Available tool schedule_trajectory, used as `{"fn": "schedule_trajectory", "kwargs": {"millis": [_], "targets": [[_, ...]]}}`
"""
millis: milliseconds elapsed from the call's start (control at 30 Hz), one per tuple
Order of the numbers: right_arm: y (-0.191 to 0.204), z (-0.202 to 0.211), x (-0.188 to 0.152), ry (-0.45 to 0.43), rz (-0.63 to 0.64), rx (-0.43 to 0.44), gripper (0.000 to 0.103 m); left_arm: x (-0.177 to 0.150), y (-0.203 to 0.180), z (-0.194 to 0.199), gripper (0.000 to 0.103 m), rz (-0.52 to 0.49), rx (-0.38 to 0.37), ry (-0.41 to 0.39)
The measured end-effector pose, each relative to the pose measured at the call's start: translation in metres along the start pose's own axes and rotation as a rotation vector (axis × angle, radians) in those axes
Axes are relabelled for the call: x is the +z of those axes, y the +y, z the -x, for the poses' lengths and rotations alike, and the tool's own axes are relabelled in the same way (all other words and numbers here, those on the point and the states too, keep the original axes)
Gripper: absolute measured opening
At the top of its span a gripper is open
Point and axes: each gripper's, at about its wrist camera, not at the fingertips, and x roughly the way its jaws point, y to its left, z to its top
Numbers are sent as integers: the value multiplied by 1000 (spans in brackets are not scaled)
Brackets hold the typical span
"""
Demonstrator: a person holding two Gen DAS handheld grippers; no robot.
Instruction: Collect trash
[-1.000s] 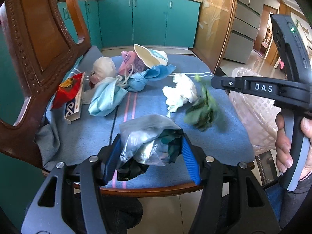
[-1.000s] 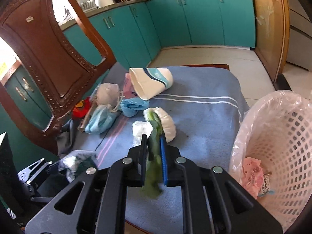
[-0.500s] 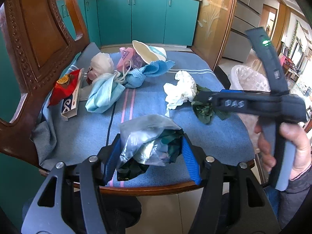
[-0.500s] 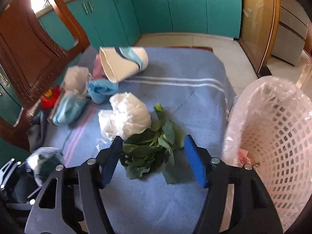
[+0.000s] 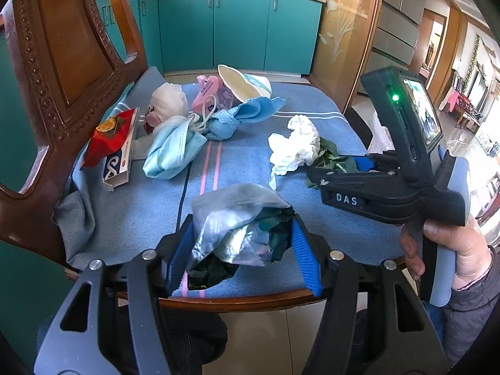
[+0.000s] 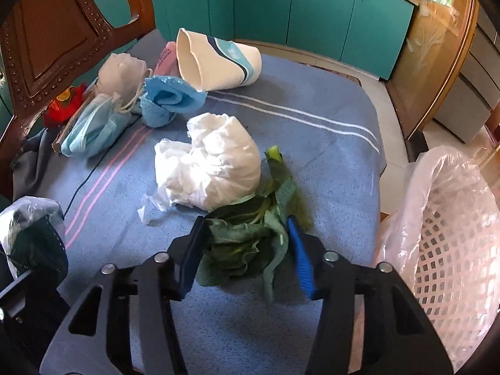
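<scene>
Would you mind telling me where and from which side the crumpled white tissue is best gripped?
Grip the crumpled white tissue across its tall rounded hump, coming from above. Its thin tail lies flat on the blue towel, and the green leaves crowd its near side.

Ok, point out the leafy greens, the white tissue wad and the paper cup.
leafy greens [image 6: 247,243]: right wrist view, on the bunched leaves.
white tissue wad [image 6: 215,162]: right wrist view, on its rounded middle.
paper cup [image 6: 218,62]: right wrist view, on its side wall.

Basket [image 6: 453,250] cut off at right edge, leaves [image 5: 331,159] half hidden behind right tongs [image 5: 343,172].
</scene>
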Motion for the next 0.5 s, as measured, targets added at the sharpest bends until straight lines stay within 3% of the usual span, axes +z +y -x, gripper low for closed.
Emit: {"fn": "schedule_trajectory", "kwargs": {"millis": [133,267,500], "targets": [[-9,7,2,-19,-38,28,22,1,0,1,61,0,1,-5],[-20,25,5,-69,-85,58,16,3,-1,6,61,4,1,-19],[-59,88,3,-247,-192,120,14,14,-14,15,61,-18,-26,-58]]}}
